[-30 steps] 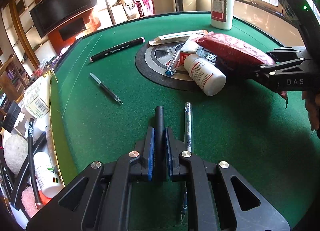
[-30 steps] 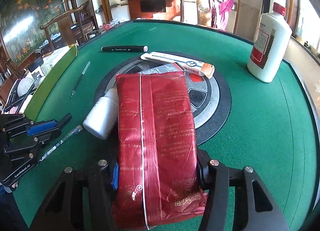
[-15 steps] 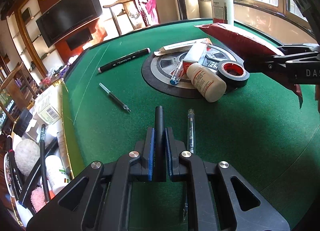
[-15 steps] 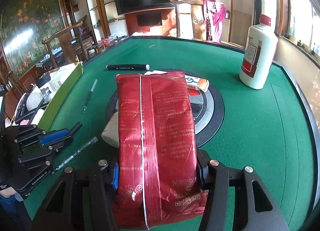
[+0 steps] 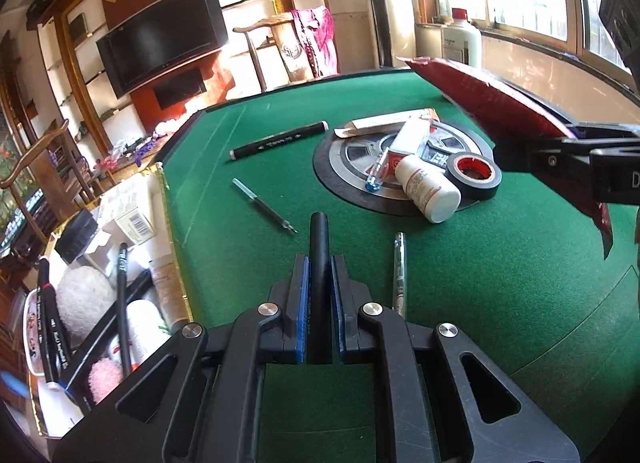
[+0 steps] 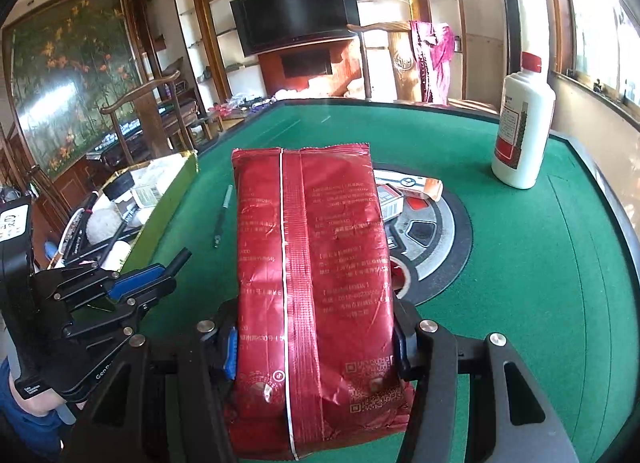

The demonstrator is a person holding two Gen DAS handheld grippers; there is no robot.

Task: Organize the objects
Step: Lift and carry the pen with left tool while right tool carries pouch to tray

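Two grips going: left gripper (image 5: 319, 283) jaws clamping narrow on black marker (image 5: 319, 263), right gripper (image 6: 316, 347) jaws squeezing red packet (image 6: 312, 263) above green tabletop (image 5: 480, 283).

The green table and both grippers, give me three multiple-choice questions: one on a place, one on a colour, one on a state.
1. Where does the tape roll lie?
A. beside the small white bottle
B. in the box
C. under the tall bottle

2. What colour is the packet?
A. blue
B. red
C. yellow

3. What is the left gripper doing?
A. standing open
B. gripping a black marker
C. gripping the tape roll

Answers: 1 A, the roll sits next to the small bottle on the table's round centre plate. 2 B, the wrapper in the right gripper is red. 3 B, the blue pads press on the marker.
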